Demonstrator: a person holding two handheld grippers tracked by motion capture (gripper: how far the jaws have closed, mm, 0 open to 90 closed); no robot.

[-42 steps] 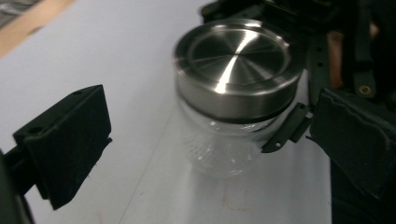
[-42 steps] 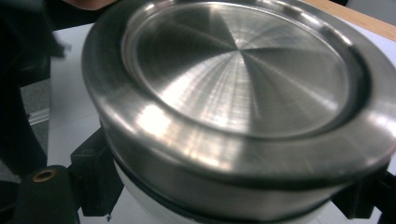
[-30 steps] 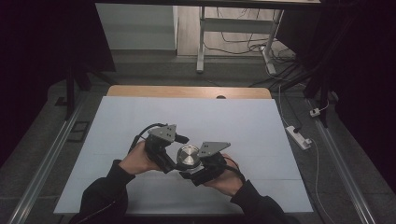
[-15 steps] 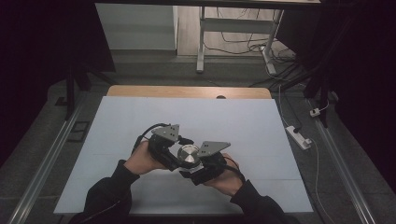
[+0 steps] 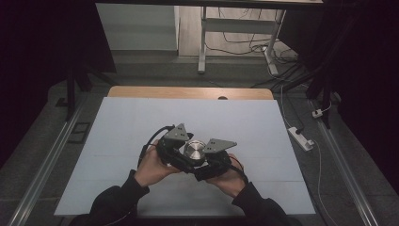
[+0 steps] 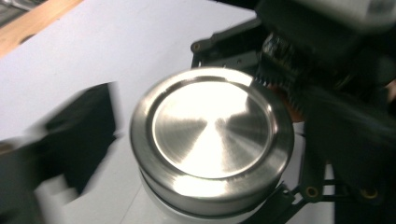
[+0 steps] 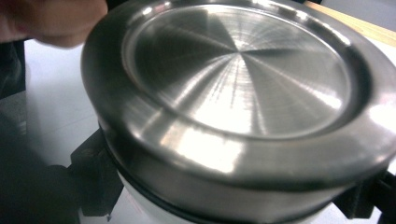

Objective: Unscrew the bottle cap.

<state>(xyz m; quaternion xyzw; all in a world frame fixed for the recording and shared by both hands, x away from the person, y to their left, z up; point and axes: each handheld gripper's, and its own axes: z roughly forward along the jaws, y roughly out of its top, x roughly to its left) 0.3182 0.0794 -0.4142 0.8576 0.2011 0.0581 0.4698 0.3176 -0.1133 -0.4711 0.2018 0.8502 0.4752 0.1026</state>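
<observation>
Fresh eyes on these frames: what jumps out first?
The round brushed-steel lid on a white container, gleaming between the two grippers at the near middle of the pale blue table top. The right gripper is clamped on the container below the lid, while the left gripper has just been opening, with its blurred black jaws beside the lid rather than pressing on it. Around the table, dark floor with trailing cables.

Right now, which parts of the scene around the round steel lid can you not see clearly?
- Left gripper view: a left tool jaw is motion-blurred.
- Right gripper view: the round brushed-steel lid hides the white container beneath.
- High view: the hands cover the tools' jaws.
</observation>
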